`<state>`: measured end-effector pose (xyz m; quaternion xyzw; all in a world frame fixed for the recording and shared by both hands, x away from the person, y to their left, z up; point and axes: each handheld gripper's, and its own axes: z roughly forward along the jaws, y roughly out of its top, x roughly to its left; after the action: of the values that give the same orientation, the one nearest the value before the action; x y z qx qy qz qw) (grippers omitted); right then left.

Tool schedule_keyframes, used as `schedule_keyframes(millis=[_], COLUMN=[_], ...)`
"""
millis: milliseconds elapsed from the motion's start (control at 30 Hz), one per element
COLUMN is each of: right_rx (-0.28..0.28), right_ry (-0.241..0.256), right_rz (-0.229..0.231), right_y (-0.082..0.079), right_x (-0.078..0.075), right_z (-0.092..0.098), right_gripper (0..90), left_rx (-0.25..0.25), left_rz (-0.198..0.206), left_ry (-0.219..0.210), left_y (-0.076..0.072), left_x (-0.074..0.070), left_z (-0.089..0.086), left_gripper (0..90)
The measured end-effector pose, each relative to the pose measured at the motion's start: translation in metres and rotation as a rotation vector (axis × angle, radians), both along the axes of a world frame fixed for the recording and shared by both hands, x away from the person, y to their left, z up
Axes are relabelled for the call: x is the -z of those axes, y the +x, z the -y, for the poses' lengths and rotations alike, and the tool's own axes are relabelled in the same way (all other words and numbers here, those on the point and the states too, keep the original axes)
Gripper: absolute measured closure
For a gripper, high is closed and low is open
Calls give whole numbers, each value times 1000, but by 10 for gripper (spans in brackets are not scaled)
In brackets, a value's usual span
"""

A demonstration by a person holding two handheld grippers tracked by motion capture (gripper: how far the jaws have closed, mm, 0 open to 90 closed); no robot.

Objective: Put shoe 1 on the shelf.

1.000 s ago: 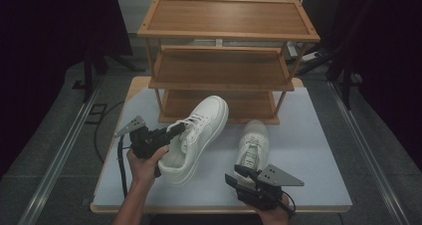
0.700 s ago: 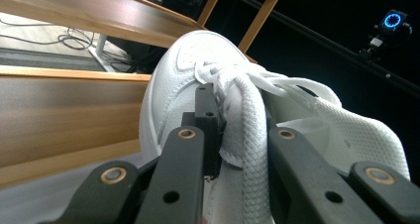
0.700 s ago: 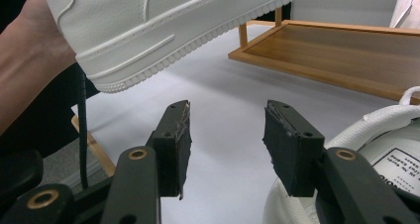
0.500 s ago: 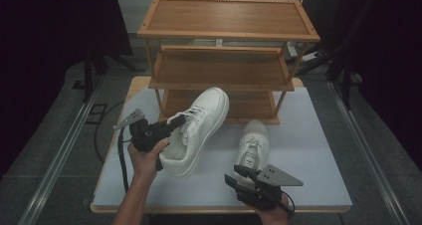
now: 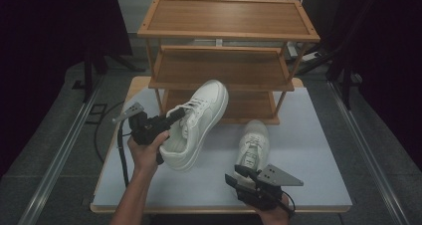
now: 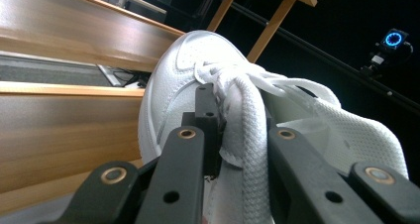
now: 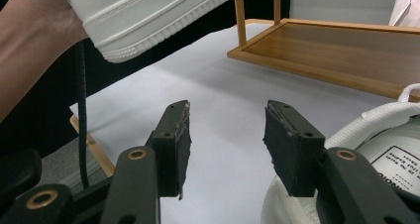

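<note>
A white sneaker [image 5: 195,120] hangs tilted above the table, toe toward the wooden shoe rack [image 5: 226,46]. My left gripper [image 5: 175,116] is shut on its tongue and laces; in the left gripper view the sneaker [image 6: 198,80] fills the space ahead and my left gripper [image 6: 236,135] pinches the white tongue. A second white sneaker [image 5: 252,145] lies on the table [image 5: 308,135] to the right. My right gripper [image 5: 239,177] stands open just behind its heel. In the right gripper view my right gripper [image 7: 225,135] has an empty gap, with that second sneaker [image 7: 391,149] at its right.
The three-tier rack stands at the back of the table, its lowest shelf [image 7: 346,50] right behind the shoes. The lifted sneaker's sole [image 7: 148,16] hangs over the table's left part. A cable [image 5: 121,150] trails from the left gripper. Dark floor surrounds the table.
My left gripper has raised the sneaker and carried it a little toward the rack. The right gripper and the second sneaker have stayed put.
</note>
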<state>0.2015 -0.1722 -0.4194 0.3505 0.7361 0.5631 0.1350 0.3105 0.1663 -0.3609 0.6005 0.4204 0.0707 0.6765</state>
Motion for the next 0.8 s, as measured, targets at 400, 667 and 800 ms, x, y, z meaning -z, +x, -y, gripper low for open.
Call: schedule_keyframes(millis=[400, 667, 800], right_rx=[-3, -3, -2], right_ry=[-4, -5, -4], right_rz=[-1, -7, -7], right_y=[1, 2, 2], right_x=[2, 3, 3], right_z=[0, 0, 0], right_gripper=[521, 519, 519], left_rx=[-20, -30, -37], left_rz=[0, 3, 3], left_ry=[-16, -28, -34], left_y=[9, 15, 18], left_x=[-9, -16, -19], left_z=[2, 2, 3], left_gripper=[824, 824, 824])
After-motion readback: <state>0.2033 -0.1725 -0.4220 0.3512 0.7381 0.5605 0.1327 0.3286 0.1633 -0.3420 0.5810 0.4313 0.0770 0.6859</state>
